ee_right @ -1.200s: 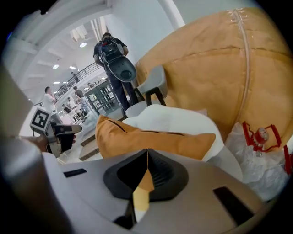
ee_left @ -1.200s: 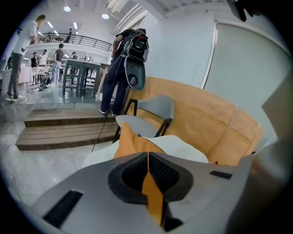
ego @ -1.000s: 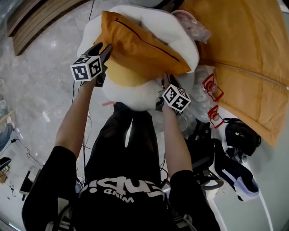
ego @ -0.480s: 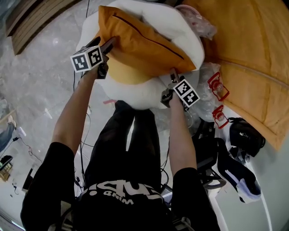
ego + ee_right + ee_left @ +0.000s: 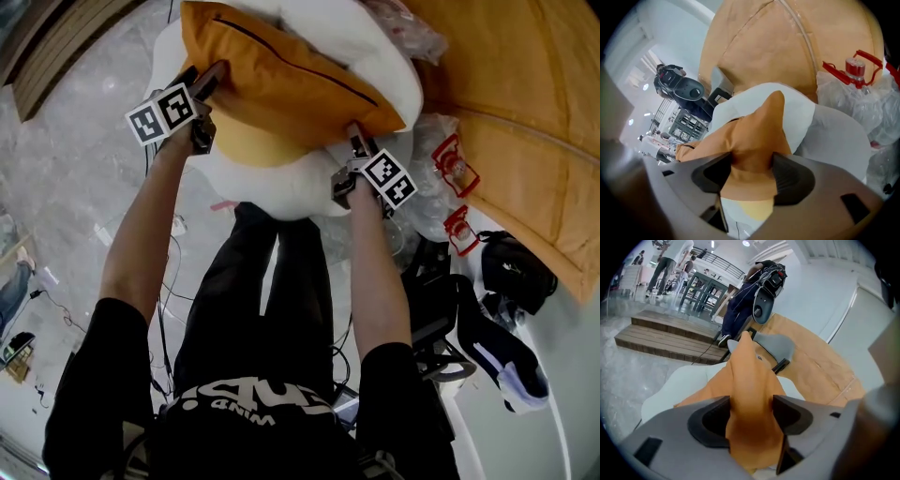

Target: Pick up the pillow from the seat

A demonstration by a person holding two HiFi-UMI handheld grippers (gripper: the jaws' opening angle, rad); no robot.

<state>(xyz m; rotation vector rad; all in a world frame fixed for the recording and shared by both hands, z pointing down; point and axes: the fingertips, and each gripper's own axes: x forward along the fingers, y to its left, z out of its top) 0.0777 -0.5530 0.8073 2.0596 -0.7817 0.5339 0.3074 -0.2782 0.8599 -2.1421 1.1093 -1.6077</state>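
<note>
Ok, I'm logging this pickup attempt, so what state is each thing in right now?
Orange fabric pillow: over the seat, one corner in each gripper; lifted clear or resting, cannot tell.
Left gripper: jaws have just been closing, pads pressing on a pillow corner.
Right gripper: jaws have just been closing, pads pressing on the other corner.
Fluffy white seat: partly covered by the pillow.

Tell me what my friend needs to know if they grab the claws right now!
Left claw: has just been closing, with one corner of the orange pillow pinched between its pads.
Right claw: the same, on the other near corner.
The pillow seems to rest on the white seat.
Done: both corners gripped.
Left: lift the pillow off the seat.
</note>
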